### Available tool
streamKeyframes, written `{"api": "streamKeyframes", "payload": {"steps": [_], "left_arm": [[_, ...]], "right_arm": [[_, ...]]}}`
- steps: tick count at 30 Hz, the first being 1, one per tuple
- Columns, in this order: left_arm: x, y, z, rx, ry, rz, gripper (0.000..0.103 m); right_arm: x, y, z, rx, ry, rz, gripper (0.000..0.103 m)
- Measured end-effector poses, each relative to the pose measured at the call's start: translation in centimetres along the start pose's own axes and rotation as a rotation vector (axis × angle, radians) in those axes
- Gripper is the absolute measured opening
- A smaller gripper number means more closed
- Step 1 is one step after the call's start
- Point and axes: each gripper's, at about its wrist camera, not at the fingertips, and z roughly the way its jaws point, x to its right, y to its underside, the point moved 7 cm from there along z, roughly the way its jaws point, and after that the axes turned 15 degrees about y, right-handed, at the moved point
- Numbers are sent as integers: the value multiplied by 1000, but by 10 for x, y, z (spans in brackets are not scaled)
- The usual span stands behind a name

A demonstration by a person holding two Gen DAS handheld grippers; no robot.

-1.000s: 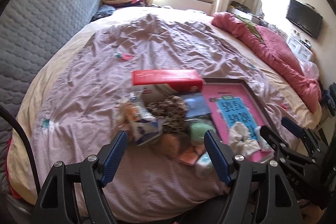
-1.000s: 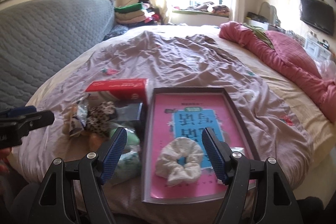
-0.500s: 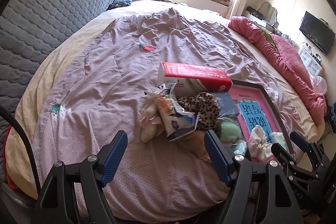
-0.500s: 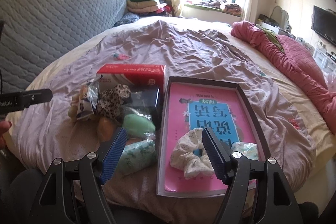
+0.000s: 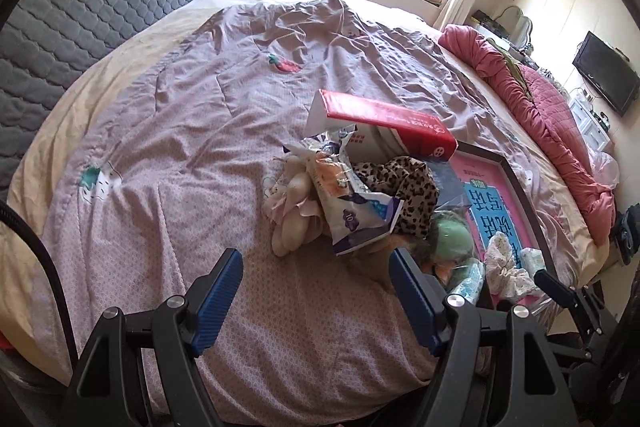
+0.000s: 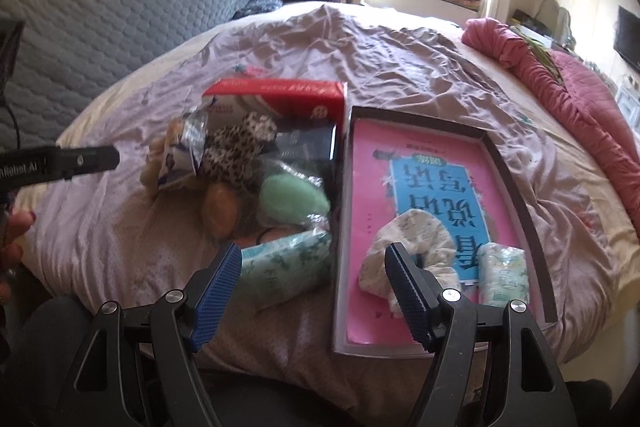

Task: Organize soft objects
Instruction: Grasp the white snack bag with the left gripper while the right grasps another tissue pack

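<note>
A heap of small things lies on the lilac bedspread: a leopard-print scrunchie [image 5: 404,187] [image 6: 236,147], a pale plush [image 5: 292,211], a crinkled packet [image 5: 360,215], a green sponge [image 6: 292,199] and a mint tissue pack [image 6: 288,267]. Right of it stands a pink-lined tray [image 6: 516,179] [image 5: 520,183] holding a white floral scrunchie [image 6: 412,239] and a small tissue pack [image 6: 504,273]. My left gripper [image 5: 314,287] hangs open just short of the heap, nothing between its fingers. My right gripper [image 6: 314,279] is open above the mint tissue pack and the tray's near left edge.
A red and white box [image 5: 380,123] lies behind the heap, with a dark box [image 6: 308,145] beside it. A rolled pink quilt [image 5: 540,107] runs along the bed's right side. A grey padded headboard [image 5: 80,7] stands at the left. A hand [image 6: 12,239] shows at the left edge.
Both grippers have sunk closer to the bed. The heap and tray have grown larger and shifted right in the left view. Both jaws stay equally wide.
</note>
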Motion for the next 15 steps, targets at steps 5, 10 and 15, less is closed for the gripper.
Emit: {"api": "streamKeyframes", "payload": {"steps": [5, 10, 15], "left_arm": [[-8, 1, 4, -1, 24, -24, 75], [-13, -1, 9, -4, 34, -48, 75], [-7, -12, 15, 8, 69, -52, 75]], "right_arm": [[-12, 6, 7, -25, -16, -23, 75], [-26, 11, 12, -46, -24, -59, 75], [-36, 14, 12, -41, -32, -87, 76]]}}
